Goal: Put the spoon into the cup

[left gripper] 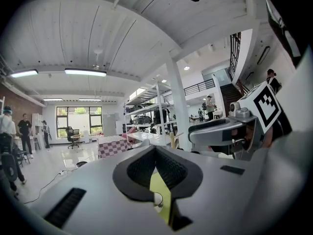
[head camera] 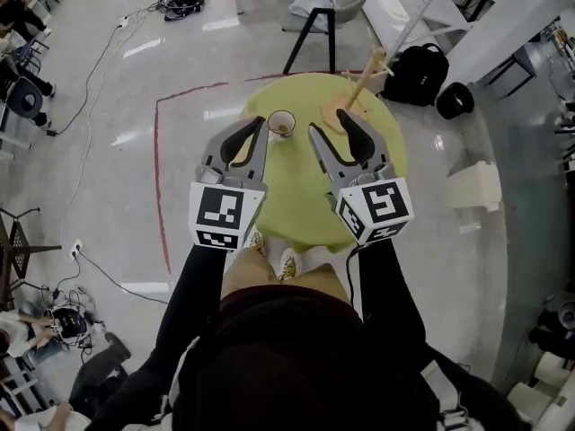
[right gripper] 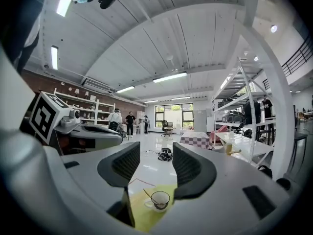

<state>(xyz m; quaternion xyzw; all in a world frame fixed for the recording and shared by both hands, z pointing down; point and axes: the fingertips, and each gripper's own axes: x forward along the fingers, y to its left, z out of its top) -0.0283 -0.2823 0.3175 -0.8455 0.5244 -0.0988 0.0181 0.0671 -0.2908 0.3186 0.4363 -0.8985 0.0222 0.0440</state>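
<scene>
The small pale round cup (head camera: pixel 281 124) stands on the round yellow-green surface (head camera: pixel 296 200). The thin-handled spoon (right gripper: pixel 146 195) leans inside it, handle over the rim, so the task looks done. Both grippers hover short of the cup, empty: left tongs (head camera: pixel 257 129) pressed together, right tongs (right gripper: pixel 149 163) spread apart.

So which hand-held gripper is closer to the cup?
Left, it looks like. The left hand-held gripper sits just left of the cup, tips nearly beside its rim. The right hand-held gripper is off to the cup's right, a little farther away.
</scene>
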